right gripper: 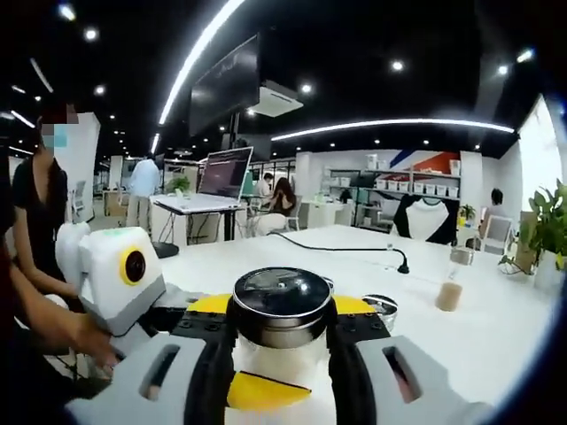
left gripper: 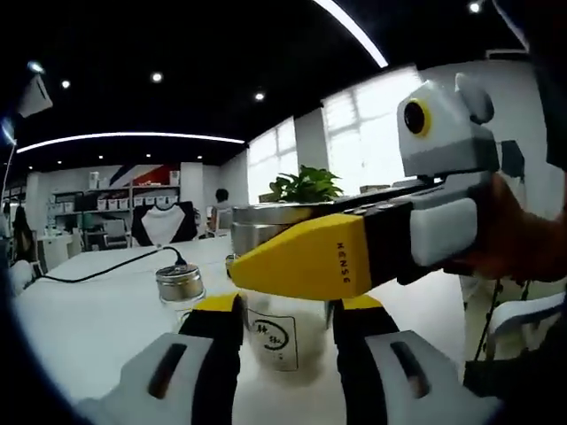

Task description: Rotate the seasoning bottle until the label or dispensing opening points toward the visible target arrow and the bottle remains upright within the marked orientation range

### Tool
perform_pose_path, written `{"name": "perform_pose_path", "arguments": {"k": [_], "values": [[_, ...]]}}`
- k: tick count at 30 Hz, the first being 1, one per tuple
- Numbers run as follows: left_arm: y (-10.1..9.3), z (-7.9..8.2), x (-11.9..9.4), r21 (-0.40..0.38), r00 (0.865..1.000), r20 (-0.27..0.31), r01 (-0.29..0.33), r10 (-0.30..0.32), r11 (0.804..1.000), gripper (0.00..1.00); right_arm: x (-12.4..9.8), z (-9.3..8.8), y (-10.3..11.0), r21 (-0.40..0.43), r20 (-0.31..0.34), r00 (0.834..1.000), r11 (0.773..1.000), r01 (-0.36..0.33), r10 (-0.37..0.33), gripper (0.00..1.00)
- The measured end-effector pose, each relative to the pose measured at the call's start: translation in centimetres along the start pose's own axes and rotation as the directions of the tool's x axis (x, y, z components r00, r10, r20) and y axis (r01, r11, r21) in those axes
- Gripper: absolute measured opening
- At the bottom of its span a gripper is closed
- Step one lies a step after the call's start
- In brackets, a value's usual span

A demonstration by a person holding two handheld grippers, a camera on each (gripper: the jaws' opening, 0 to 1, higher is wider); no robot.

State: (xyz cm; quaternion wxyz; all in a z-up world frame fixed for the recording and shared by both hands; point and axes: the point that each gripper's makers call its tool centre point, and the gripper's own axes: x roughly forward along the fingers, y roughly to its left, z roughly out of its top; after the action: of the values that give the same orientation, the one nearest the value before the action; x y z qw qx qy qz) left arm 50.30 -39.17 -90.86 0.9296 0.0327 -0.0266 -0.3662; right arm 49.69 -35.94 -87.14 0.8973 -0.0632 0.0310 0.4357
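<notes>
I am holding the seasoning bottle upright on the white table, its long axis standing vertical and its metal lid rising directly between my right gripper's jaws, so any twist has to turn about that axis. The right gripper is closing around the bottle just under the lid and appears to be clamping it. My left gripper is facing the same bottle from the opposite side, its jaws flanking the glass body with its label, seemingly touching, though I cannot tell whether they are pressing. No target arrow is showing.
</notes>
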Motion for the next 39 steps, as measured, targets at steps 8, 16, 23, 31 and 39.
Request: {"name": "perform_pose_path", "arguments": {"k": [8,16,23,31,39], "values": [[-1.7,-0.2,-0.8,-0.037,0.985,-0.001,0.17,-0.17,0.985,0.42,-1.3,0.3,0.5,0.053,0.054,0.987,0.987,-0.154,0.151,0.38],[-2.4,-0.6,-0.6,-0.1,0.964,-0.012,0.262,-0.265,0.96,0.42,-1.7,0.5,0.6,0.075,0.092,0.975,0.975,-0.211,0.203,0.38],[-2.9,-1.0,-0.6,-0.078,0.967,-0.038,0.248,-0.252,0.966,0.42,-2.0,0.4,1.1,0.077,0.118,0.964,0.966,-0.247,0.237,0.38],[-1.3,-0.9,-0.2,-0.026,0.997,-0.052,0.06,-0.061,0.998,0.42,-1.1,0.8,0.3,0.095,0.156,0.981,0.986,-0.134,0.118,0.38],[0.3,-1.0,0.0,0.107,0.99,-0.078,-0.106,0.115,0.989,0.42,-0.2,0.6,-0.1,0.006,0.108,0.992,0.998,0.067,-0.068,0.38]]}}
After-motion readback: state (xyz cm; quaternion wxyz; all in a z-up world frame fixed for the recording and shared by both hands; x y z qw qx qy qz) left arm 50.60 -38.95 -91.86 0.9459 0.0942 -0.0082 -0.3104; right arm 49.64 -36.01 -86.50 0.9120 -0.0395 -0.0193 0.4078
